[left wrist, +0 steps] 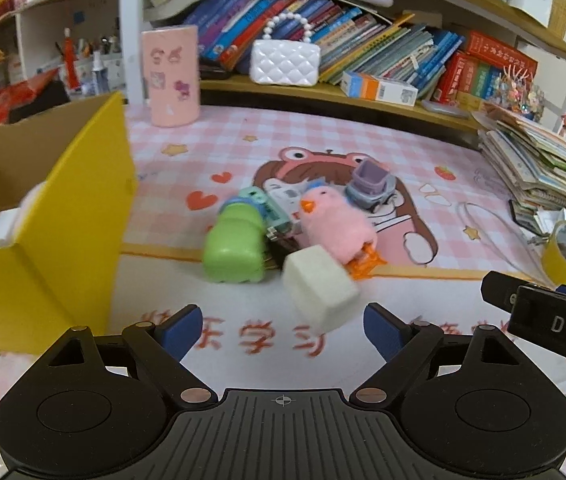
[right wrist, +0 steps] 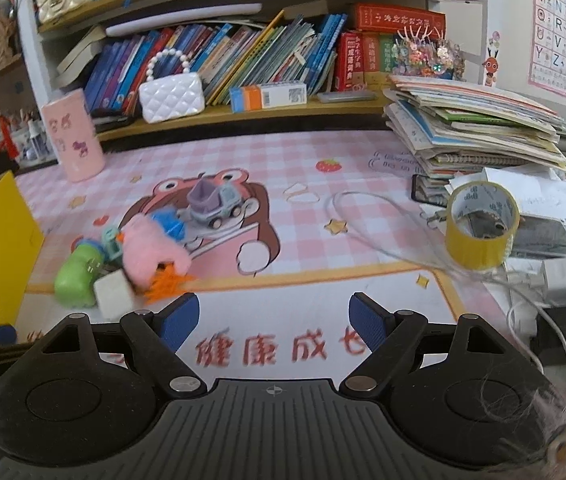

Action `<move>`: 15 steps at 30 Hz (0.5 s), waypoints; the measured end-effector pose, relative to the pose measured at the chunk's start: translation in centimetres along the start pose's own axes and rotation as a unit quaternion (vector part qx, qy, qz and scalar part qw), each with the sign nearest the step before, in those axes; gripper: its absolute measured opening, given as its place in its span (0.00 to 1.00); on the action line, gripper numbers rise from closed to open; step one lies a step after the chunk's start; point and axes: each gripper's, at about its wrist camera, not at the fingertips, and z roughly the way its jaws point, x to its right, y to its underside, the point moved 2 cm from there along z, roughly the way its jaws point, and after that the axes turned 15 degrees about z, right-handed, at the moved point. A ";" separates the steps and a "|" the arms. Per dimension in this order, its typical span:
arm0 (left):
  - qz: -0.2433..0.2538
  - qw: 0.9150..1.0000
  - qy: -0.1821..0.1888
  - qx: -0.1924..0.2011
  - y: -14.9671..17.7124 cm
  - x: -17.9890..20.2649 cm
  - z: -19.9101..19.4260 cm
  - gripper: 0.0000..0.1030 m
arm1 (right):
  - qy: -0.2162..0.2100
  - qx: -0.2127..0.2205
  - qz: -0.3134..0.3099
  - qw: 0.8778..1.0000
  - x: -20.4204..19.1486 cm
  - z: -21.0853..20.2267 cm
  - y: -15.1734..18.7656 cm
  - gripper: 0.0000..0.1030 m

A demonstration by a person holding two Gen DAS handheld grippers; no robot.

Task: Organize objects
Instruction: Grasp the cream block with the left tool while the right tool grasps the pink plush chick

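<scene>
Lying clustered: one pink chick (left wrist: 335, 220); one green toy (left wrist: 235, 246); one white block (left wrist: 319, 288); both grippers released, left (left wrist: 281, 328), right (right wrist: 273, 322).

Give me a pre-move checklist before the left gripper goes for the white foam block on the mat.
1. Left gripper open and empty: ok.
2. Right gripper open and empty: ok.
3. White foam block in view ahead of the left jaws: ok.
4. Block clear of neighbours: not ok, the pink plush chick and green toy crowd it.
5. Yellow cardboard box open to receive: ok.
6. Room left inside the box: cannot tell.
</scene>
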 end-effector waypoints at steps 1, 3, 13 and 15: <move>0.004 1.000 0.001 0.002 -0.4 0.3 0.5 0.86 | 0.000 0.002 0.002 1.000 0.2 0.1 -0.3 0.78; 0.009 1.000 -0.003 0.002 -1.0 0.8 1.5 0.86 | 0.001 0.005 0.007 1.000 0.5 0.4 -0.8 0.78; -0.008 0.999 0.006 -0.046 -1.6 1.7 6.2 0.47 | -0.014 0.006 0.000 1.000 0.4 1.1 -2.1 0.78; -0.001 0.999 0.023 -0.040 -1.2 1.4 5.7 0.37 | -0.022 0.003 -0.004 1.000 0.1 1.3 -2.2 0.78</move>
